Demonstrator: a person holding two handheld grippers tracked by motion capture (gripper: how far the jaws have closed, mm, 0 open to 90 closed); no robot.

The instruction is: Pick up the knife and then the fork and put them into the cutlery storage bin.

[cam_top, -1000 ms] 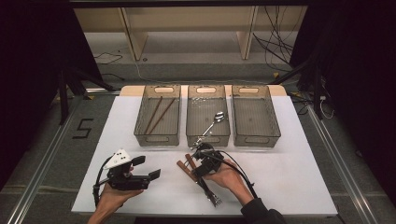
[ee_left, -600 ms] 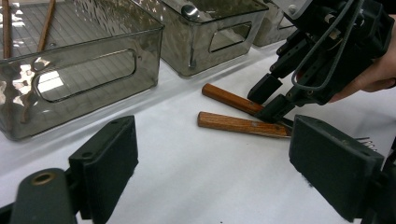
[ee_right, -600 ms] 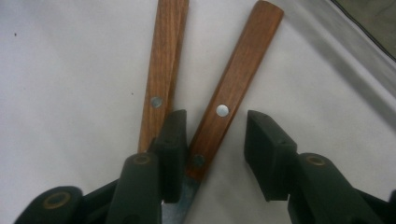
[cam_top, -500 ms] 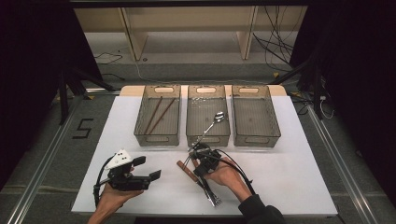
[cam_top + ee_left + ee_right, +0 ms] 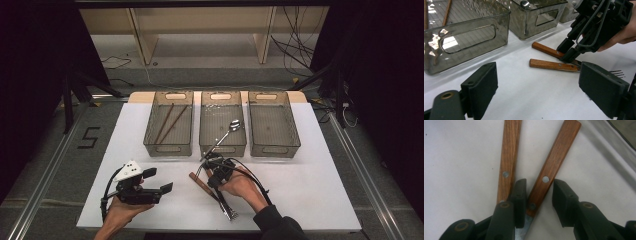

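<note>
Two wooden-handled utensils lie side by side on the white table (image 5: pixel 310 185), just in front of the middle bin (image 5: pixel 222 125); the right-hand handle (image 5: pixel 551 167) sits between the right gripper (image 5: pixel 537 195) jaws, which have just been closing, one pad touching it, the other a gap away, not yet clamped; the left-hand handle (image 5: pixel 508 157) lies outside them; both handles are flat, brown, riveted; the left gripper (image 5: pixel 537 87) rests apart, jaws spread; the three bins are smoky clear plastic; dark room, grey floor beyond.
</note>
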